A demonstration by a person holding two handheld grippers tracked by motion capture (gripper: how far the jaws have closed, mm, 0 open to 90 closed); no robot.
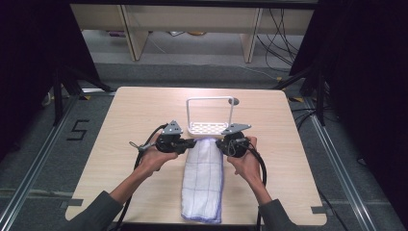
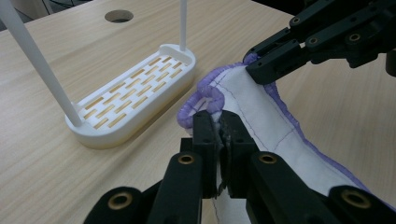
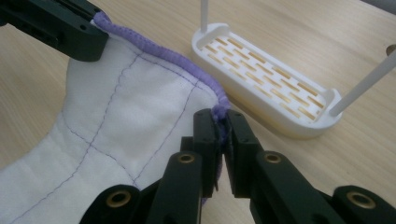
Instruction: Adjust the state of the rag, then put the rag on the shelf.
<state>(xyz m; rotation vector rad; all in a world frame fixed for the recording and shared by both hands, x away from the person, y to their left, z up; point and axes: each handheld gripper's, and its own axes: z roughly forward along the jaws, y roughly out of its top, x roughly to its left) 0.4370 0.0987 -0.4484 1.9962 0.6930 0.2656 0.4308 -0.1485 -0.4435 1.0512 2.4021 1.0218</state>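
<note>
I have my left gripper [image 1: 191,143] and right gripper [image 1: 219,143] each clamped on a far corner of the cloth [image 1: 203,180], which hangs between them toward me.

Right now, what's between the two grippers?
The far edge of the white cloth, purple-trimmed, stretches from the left gripper to the right gripper, each pinching a corner. The high view shows it.

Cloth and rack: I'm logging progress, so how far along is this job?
Done: both grippers, left gripper and right gripper, are shut on the far corners of the folded white cloth with purple edging. In hand: that far edge is raised. Left: the white wire-framed rack stands bare.
</note>
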